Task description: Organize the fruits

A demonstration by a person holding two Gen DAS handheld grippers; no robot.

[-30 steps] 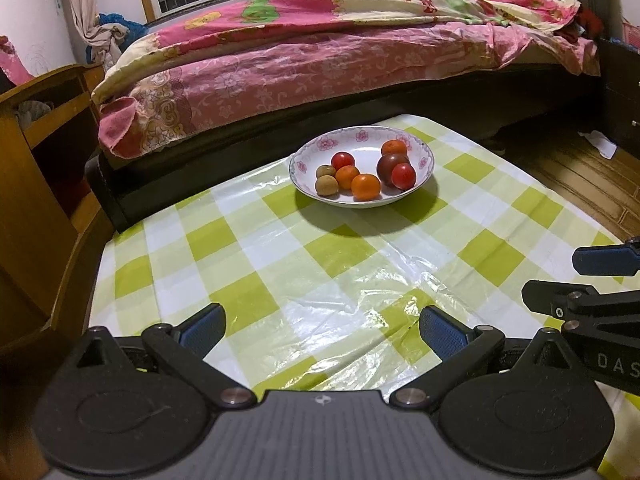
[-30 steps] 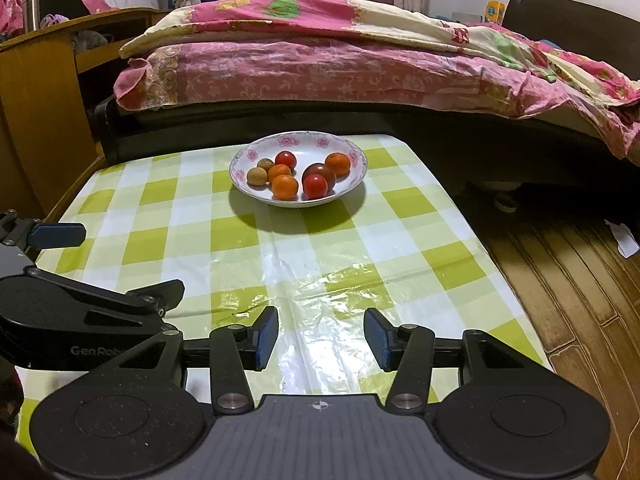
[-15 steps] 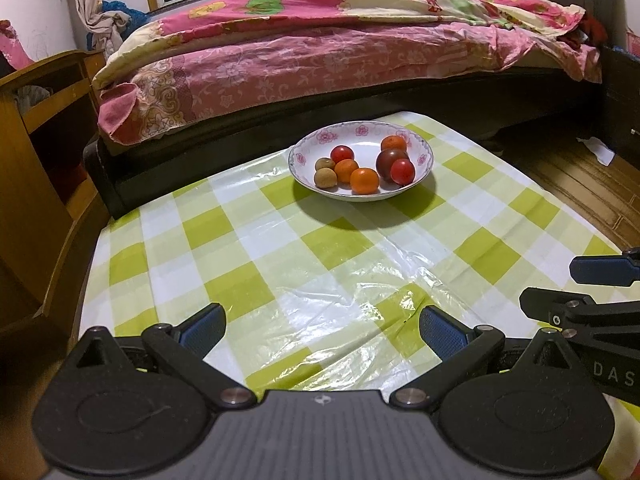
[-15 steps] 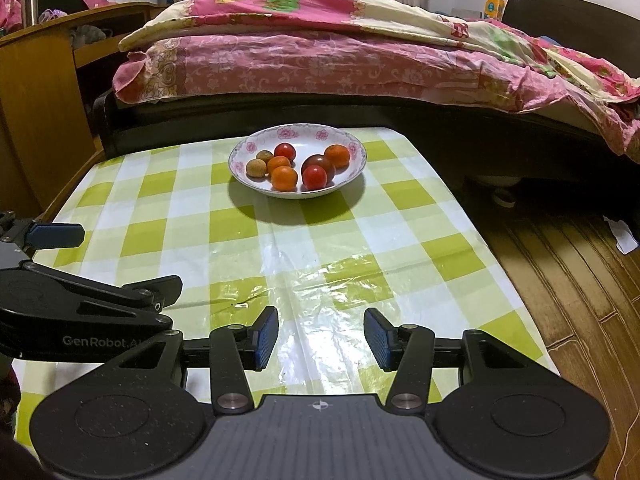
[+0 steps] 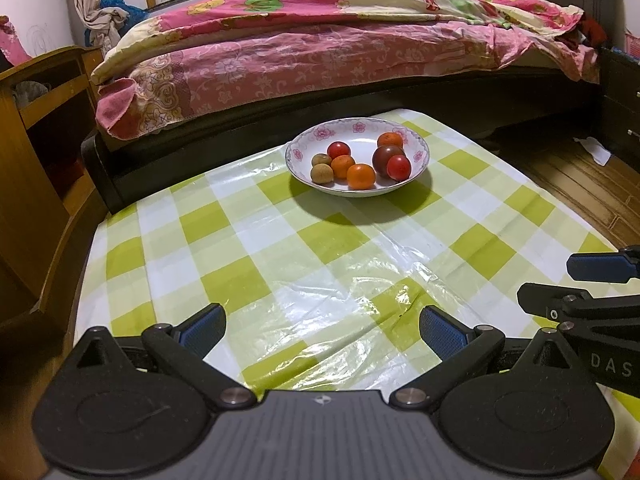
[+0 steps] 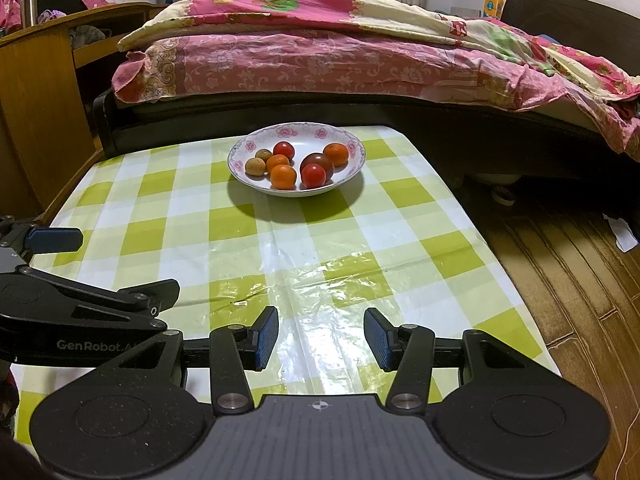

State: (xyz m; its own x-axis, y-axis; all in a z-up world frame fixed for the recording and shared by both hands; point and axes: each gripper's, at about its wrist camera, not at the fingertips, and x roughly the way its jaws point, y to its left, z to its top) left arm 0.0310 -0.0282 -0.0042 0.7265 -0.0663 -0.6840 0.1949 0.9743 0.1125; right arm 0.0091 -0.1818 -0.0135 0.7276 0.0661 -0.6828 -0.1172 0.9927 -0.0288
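A: Biggest first?
B: Bed [image 5: 320, 60] across the back, pink floral quilt [image 6: 320, 52] heaped on it. Wooden cabinet [image 5: 36, 128] on the left side of both views, plank floor [image 6: 560, 280] on the right.
A: Then?
B: Worktop [image 5: 320, 248] in front of the bed, under a glossy green-and-white check cloth, creased near me.
A: Your tools?
B: My left hand-held gripper [image 5: 322, 330] sits low over the near edge, jaws spread wide, blue pads apart, only cloth between them. My right hand-held gripper [image 6: 320, 338] is just beside it, jaws partly open, gap clearly narrower than the left's, holding nothing. Each shows at the edge of the other's view.
A: The fruit?
B: All in the white bowl [image 5: 416, 142] with the pink flower rim, at the far end of the worktop, well apart from both tools. Bowl casts a dark shadow toward me.
A: Contents?
B: One dark purple-brown fruit [image 5: 386, 156], biggest. Three oranges [image 5: 361, 176]: one at the front, one behind it, one at the back right. Two red tomatoes [image 5: 399, 167], the front one touching the dark fruit. Two small brown fruits [image 5: 322, 173] at the left.
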